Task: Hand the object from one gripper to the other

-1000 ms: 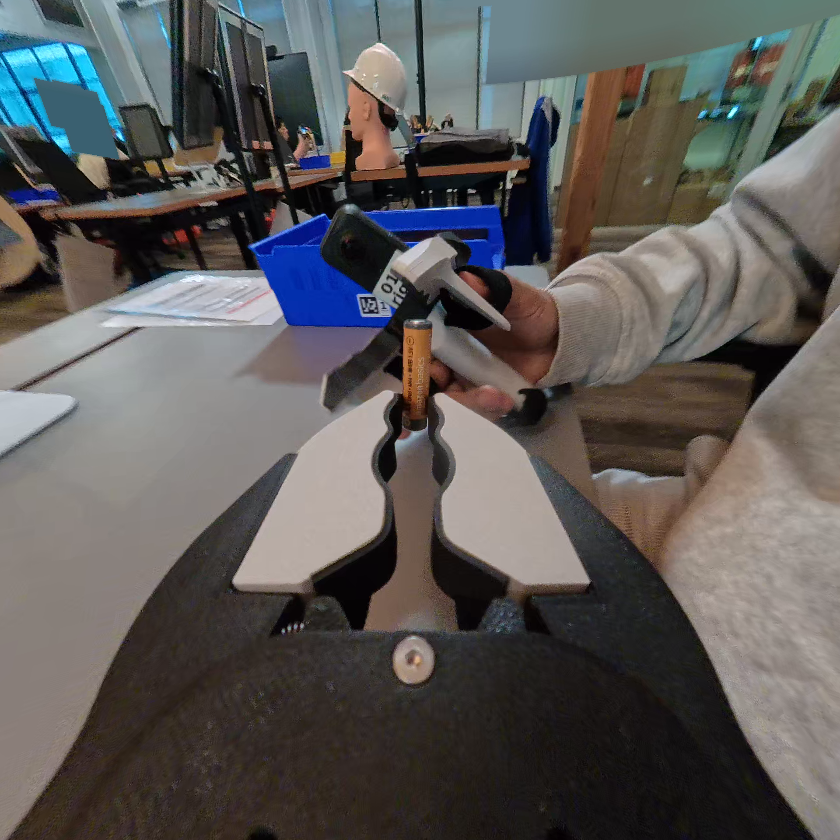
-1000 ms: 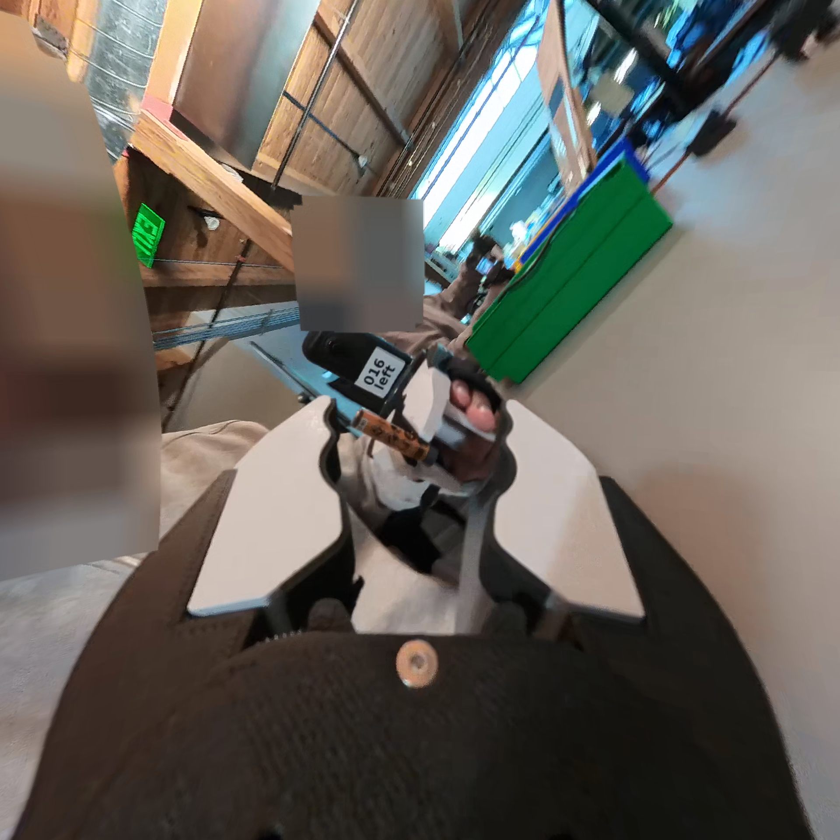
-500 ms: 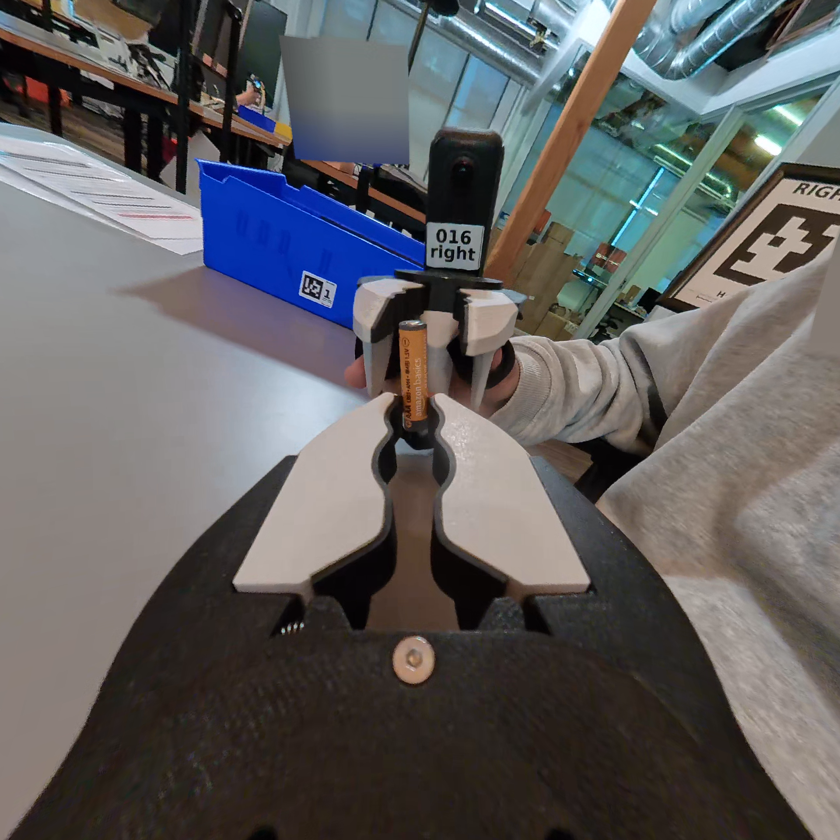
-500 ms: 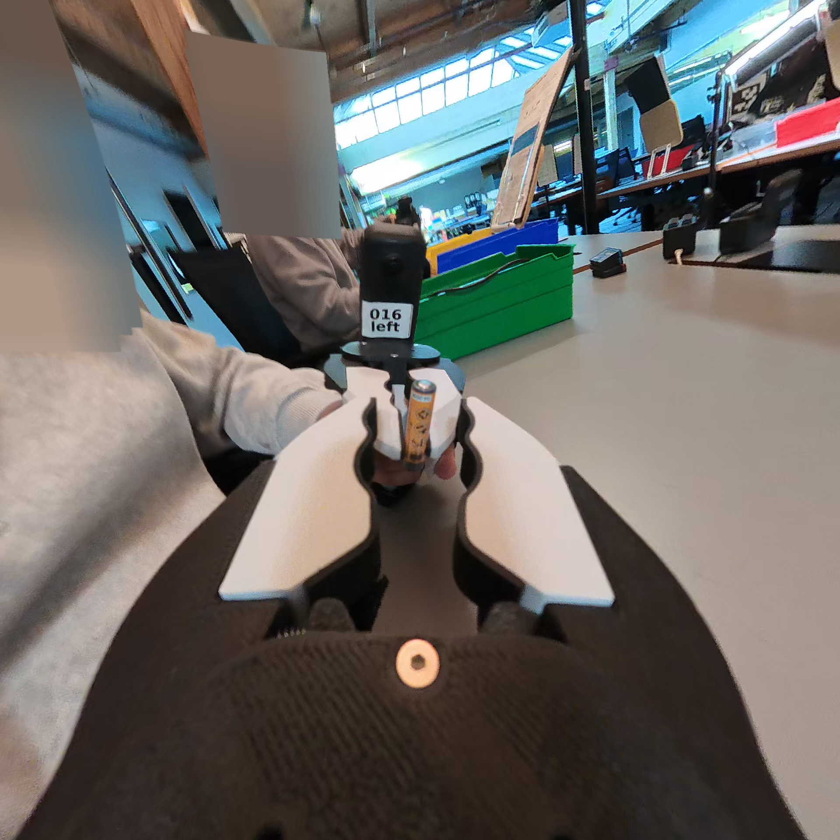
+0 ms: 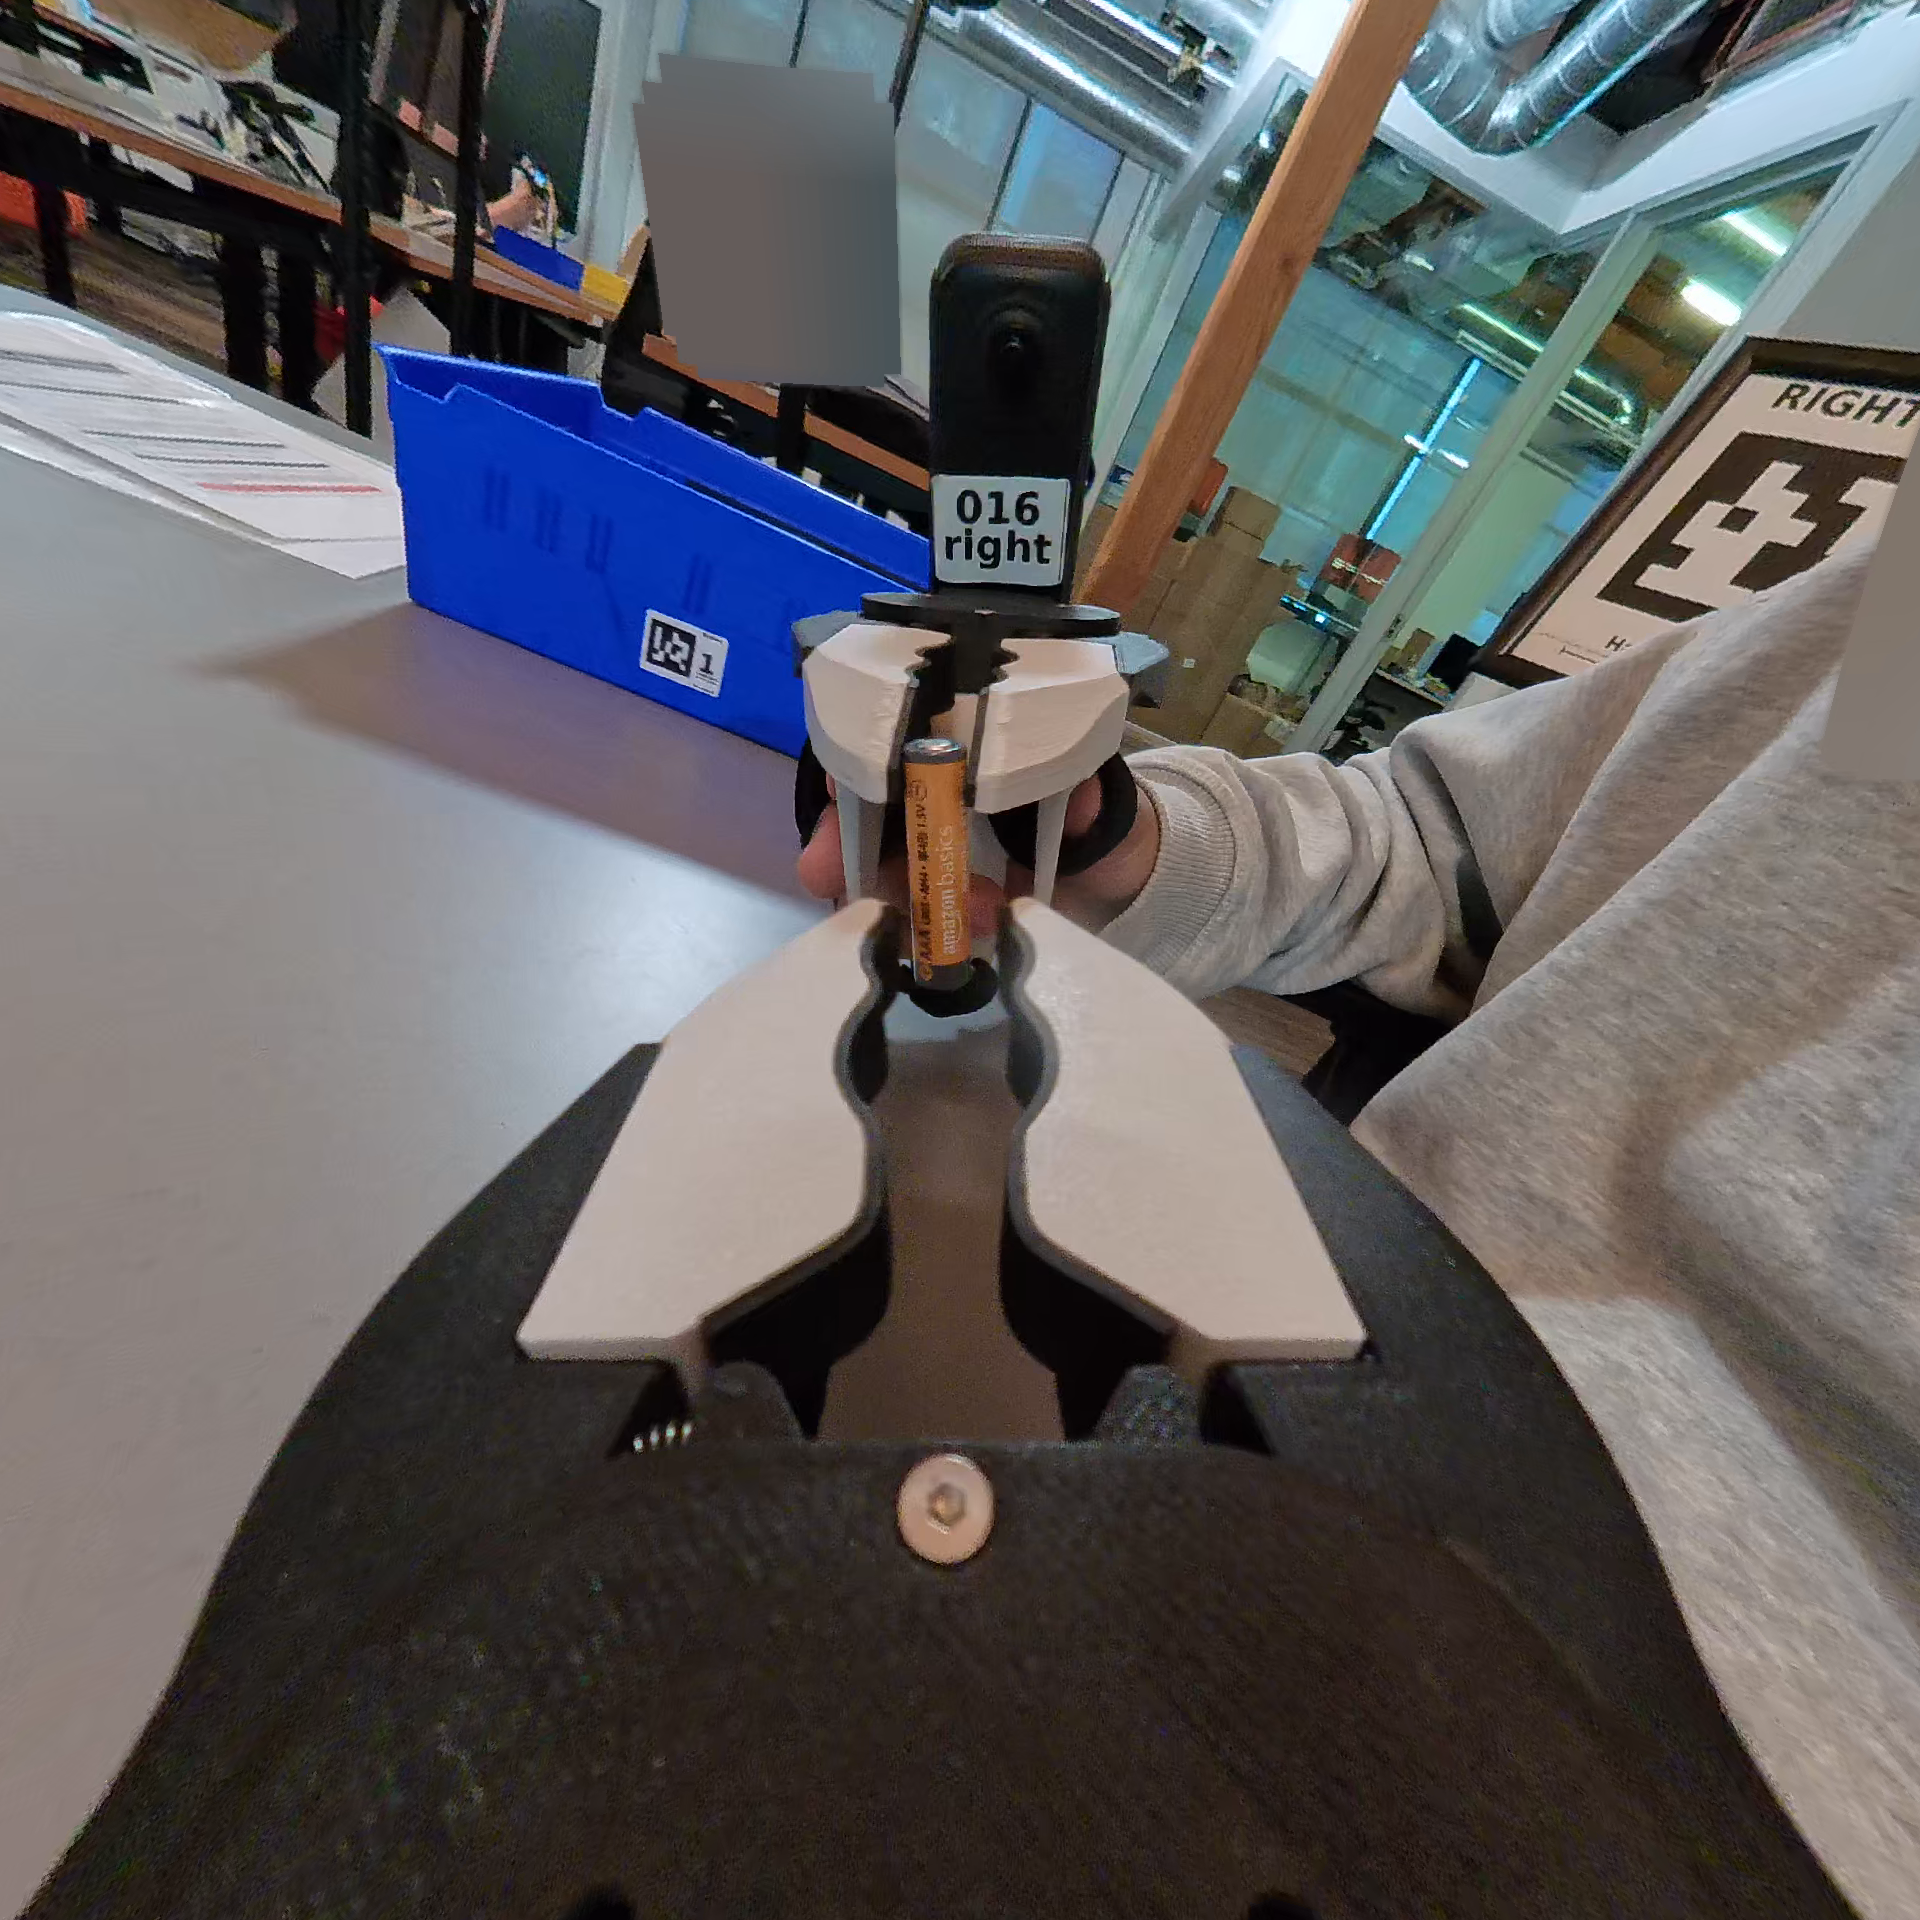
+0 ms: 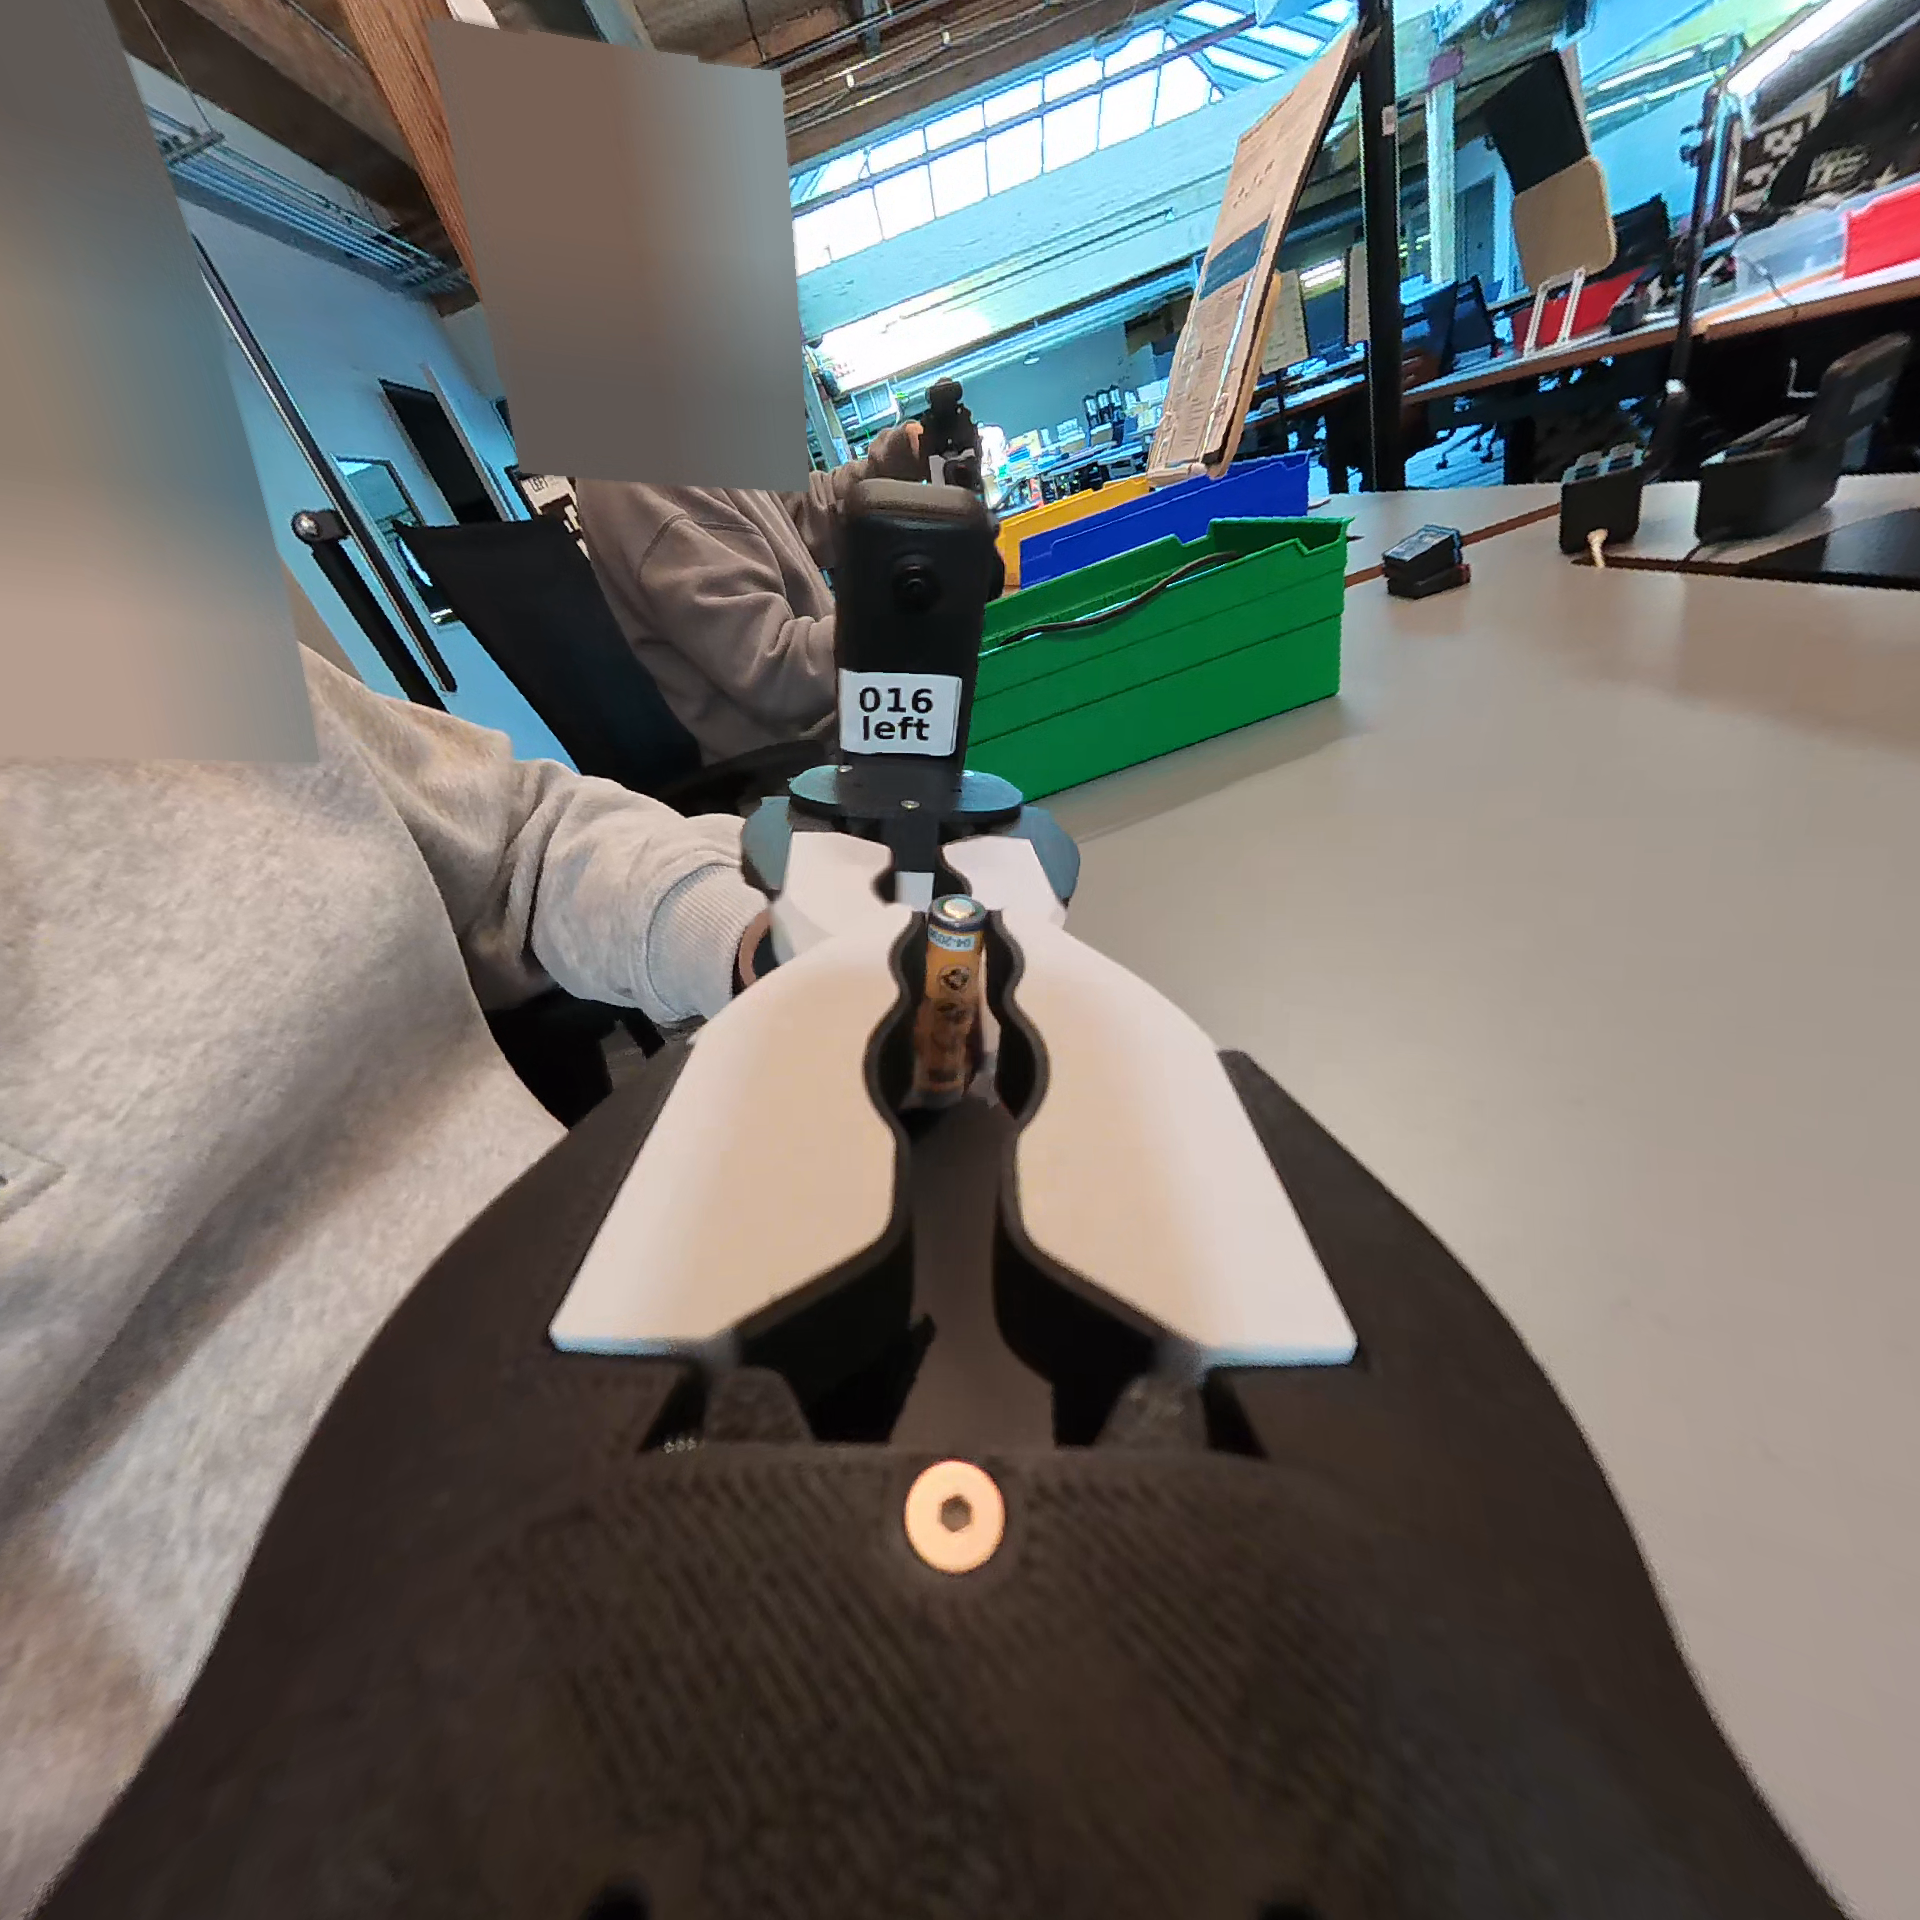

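An orange and black battery [image 5: 940, 862] stands upright in the air between both grippers, which face each other tip to tip above the grey table [image 5: 312, 935]. My right gripper [image 6: 953, 935] is shut on the battery [image 6: 953, 997], with its white fingers [image 6: 810, 1122] pressed against both sides. My left gripper [image 5: 943, 920] still has the battery's lower end between its fingertips. Its jaws stand a little wider than the battery, with thin gaps on both sides. Hands in grey sleeves hold both grippers.
A blue bin [image 5: 582, 540] and printed papers [image 5: 208, 457] lie on the table behind the right gripper. A green bin [image 6: 1164, 644], small black devices [image 6: 1423, 561] and a seated person [image 6: 707, 603] are beyond the left gripper. A marker board [image 5: 1766, 499] stands at the right. My left and right fingertips are right by each other.
My right gripper turned to face the left one, moved in around the battery and closed on it. My left gripper's jaws have parted slightly.
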`<state>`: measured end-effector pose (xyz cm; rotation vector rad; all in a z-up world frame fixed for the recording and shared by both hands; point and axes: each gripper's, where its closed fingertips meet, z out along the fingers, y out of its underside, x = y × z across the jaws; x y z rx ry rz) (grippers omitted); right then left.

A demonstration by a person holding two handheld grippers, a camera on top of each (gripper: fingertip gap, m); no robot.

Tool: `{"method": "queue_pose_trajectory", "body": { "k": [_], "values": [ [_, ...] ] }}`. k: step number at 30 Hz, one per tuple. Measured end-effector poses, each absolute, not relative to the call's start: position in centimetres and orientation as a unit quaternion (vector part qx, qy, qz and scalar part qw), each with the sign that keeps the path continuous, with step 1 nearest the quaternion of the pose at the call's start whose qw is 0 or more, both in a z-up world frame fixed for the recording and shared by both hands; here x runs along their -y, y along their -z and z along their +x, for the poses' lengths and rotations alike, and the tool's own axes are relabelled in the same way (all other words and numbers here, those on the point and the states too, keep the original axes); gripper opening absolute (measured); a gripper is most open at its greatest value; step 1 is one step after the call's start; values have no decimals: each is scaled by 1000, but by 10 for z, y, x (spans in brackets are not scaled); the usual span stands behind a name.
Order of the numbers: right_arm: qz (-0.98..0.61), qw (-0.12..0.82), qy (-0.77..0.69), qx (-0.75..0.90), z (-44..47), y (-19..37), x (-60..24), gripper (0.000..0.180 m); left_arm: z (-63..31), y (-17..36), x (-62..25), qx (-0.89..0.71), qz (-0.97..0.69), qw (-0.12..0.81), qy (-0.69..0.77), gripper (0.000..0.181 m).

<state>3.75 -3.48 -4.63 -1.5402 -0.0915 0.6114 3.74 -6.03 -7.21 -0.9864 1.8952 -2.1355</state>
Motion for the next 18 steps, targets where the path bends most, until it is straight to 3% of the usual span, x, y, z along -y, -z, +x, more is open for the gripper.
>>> {"method": "queue_pose_trajectory", "body": {
  "k": [3,14,18],
  "values": [
    [-683,673,-282,29,41,45,36,11,40,71,60,-627,-326,78,703,35],
    [-687,670,-281,12,46,45,34,11,47,70,49,-597,-357,61,715,43],
    [-682,684,-257,25,53,44,36,11,43,67,51,-569,-366,-18,736,44]
  ]
}}
